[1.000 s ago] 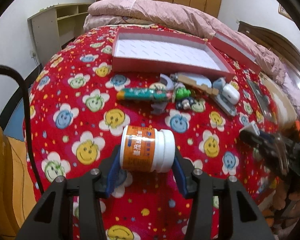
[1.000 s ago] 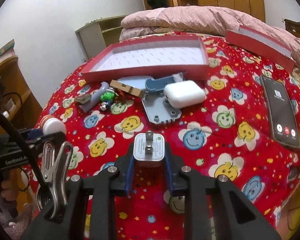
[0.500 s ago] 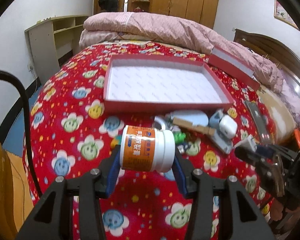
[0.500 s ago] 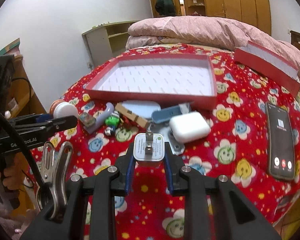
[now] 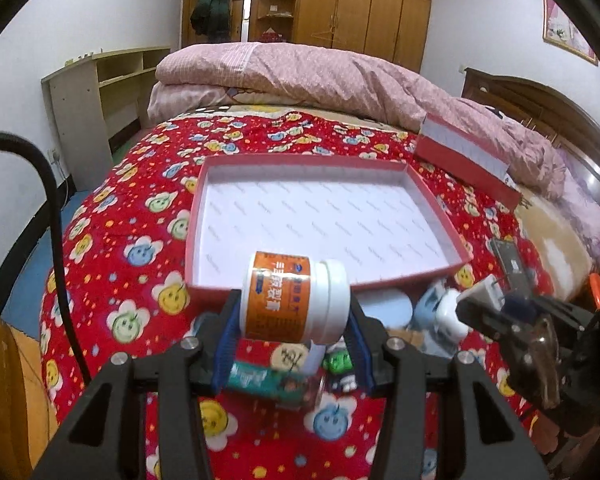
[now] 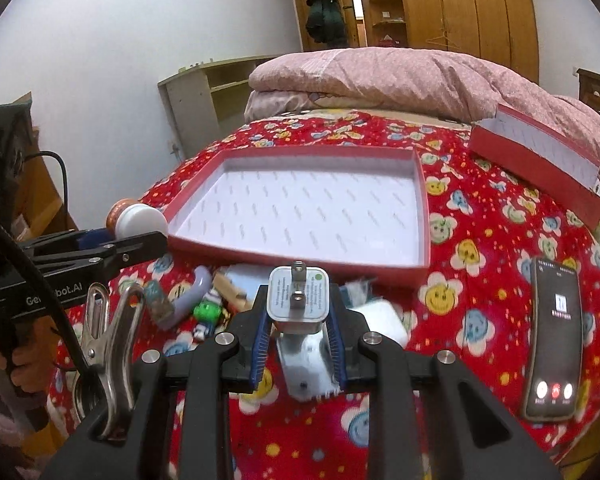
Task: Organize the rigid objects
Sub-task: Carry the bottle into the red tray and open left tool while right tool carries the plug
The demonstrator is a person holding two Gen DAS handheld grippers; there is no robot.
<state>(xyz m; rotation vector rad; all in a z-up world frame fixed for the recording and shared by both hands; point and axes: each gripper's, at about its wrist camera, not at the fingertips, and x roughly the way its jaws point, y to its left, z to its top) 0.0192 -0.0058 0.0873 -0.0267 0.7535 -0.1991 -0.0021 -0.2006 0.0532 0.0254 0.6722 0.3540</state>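
My left gripper (image 5: 294,330) is shut on an orange-labelled pill bottle (image 5: 292,300) with a white cap, held sideways in the air just before the near wall of the red tray (image 5: 204,204). My right gripper (image 6: 298,324) is shut on a white plug adapter (image 6: 298,296), prongs up, also lifted above the bedspread in front of the red tray (image 6: 420,208). The tray's white floor holds nothing. Each gripper shows in the other's view: the left gripper (image 6: 140,236) with the bottle at the left, the right gripper (image 5: 484,300) with the adapter at the right.
A heap of small things lies under the grippers: a green tube (image 5: 260,380), a green toy figure (image 6: 206,314), a white earbud case (image 6: 384,320), a blue plate (image 5: 384,308). A phone (image 6: 554,340) lies at the right. The tray's red lid (image 6: 536,160) leans by a pink quilt (image 5: 320,76).
Both grippers rose and moved toward the red tray with their loads still held. The heap of small things slid from ahead of the fingers to beneath them.
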